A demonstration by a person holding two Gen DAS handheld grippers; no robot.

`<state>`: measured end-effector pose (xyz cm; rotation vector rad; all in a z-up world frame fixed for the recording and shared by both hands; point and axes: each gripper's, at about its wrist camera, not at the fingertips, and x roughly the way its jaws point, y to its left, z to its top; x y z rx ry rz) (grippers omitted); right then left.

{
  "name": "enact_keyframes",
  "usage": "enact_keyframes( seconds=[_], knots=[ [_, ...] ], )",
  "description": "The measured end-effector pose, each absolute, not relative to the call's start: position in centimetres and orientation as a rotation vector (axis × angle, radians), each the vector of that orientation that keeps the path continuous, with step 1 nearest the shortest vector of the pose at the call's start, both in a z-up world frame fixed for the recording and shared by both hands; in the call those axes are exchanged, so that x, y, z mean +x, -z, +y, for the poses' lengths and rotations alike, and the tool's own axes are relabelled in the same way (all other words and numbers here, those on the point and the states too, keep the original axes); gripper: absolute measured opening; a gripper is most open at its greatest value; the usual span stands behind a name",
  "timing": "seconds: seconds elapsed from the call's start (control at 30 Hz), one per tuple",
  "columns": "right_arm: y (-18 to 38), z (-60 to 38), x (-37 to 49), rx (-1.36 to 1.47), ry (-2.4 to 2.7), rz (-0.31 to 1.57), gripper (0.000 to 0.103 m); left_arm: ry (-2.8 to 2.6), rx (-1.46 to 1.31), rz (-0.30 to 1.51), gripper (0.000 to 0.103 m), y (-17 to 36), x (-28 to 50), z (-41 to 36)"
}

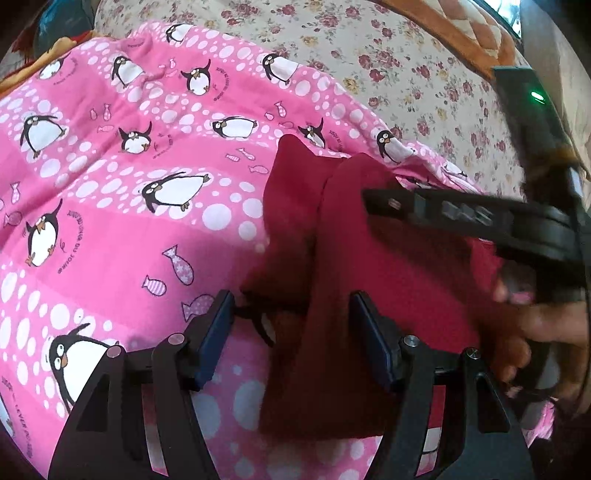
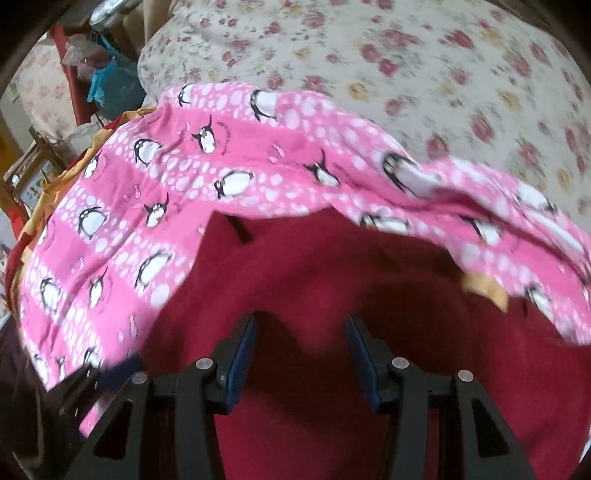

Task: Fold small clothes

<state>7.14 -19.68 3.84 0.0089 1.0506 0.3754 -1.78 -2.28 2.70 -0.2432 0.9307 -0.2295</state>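
A small dark red garment [image 1: 332, 266] lies bunched on a pink penguin-print blanket [image 1: 110, 184]. My left gripper [image 1: 291, 306] is open, and a ridge of the red cloth runs up between its blue pads [image 1: 218, 332] without being pinched. The right gripper reaches in from the right in the left wrist view, a black finger [image 1: 424, 210] over the garment. In the right wrist view my right gripper [image 2: 301, 325] is open just above the red garment [image 2: 314, 280], which fills the lower frame. A black drawstring [image 2: 240, 229] pokes out at its far edge.
The pink blanket [image 2: 184, 184] lies on a cream floral bedsheet [image 1: 369, 55], also in the right wrist view [image 2: 406, 74]. An orange quilt edge [image 1: 443, 29] lies at the back right. Clutter and a blue bag [image 2: 110, 85] stand beyond the bed's left side.
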Motion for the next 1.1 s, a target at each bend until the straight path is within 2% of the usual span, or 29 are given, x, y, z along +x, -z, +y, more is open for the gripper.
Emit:
enact_keyframes(
  seconds=[0.37, 0.77, 0.97, 1.1],
  knots=[
    [-1.3, -16.9, 10.8, -0.064, -0.328, 1.048, 0.048, 0.228, -0.245, 0.921, 0.067, -2.7, -1.6, -2.4],
    [-3.3, -17.5, 8.6, -0.014, -0.357, 1.041, 0.049, 0.24, -0.282, 0.93, 0.067, -2.8, -1.5, -2.0],
    [-1.4, -16.1, 10.7, -0.04, -0.321, 1.083, 0.061, 0.259, -0.347, 0.931, 0.067, -2.8, -1.5, -1.2],
    [-2.3, -17.4, 11.9, 0.069, -0.32, 1.127, 0.062, 0.262, -0.357, 0.934, 0.067, -2.8, -1.4, -1.1]
  ],
)
